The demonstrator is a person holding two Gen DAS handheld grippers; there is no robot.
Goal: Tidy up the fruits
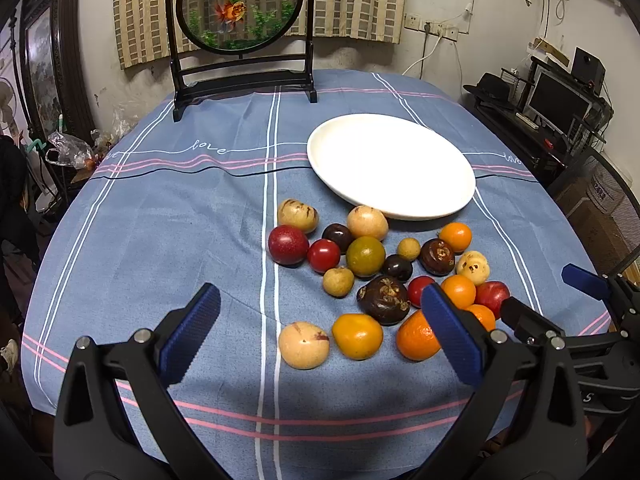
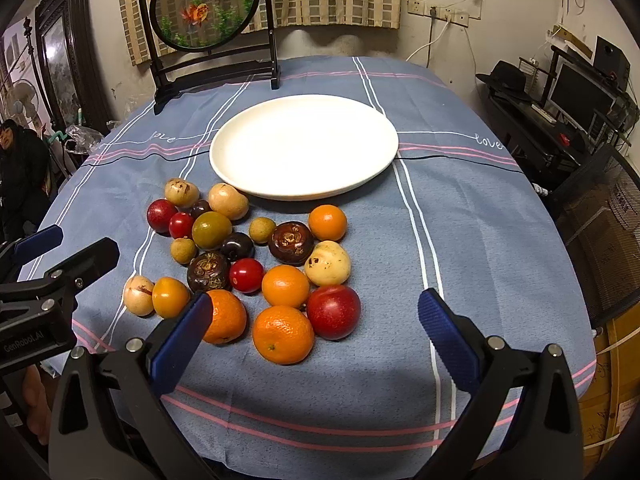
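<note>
Both claws sit closest to the lens, each spread wide with nothing between its blue pads: the left claw (image 1: 320,336) hovers over the near edge of the fruit pile, and the right claw (image 2: 316,340) hangs just short of the front oranges. On the table (image 2: 500,240), covered in a blue striped cloth, the fruits lie in a loose cluster: a big orange (image 2: 283,334) and a red plum (image 2: 334,311) at the front, a second orange (image 2: 224,316) partly behind the right claw's left pad, then small tangerines, cherry tomatoes, dark brown knobbly fruits, pale yellow ones and a green-yellow one (image 2: 211,230) further back. Beyond the pile stands a white plate (image 2: 240,168), bare, its near rim just beside the rearmost pale fruit. A framed goldfish screen (image 2: 204,4) stands at the far end of the table. Nothing is on the plate yet, so the sorting seems to be at its very start, with the first pick not yet made. The next move probably calls for lowering one claw around a front fruit, likely the big orange or the plum, closing gently enough not to bruise it, and keeping the pads clear of neighbours that touch it so they do not roll off.
</note>
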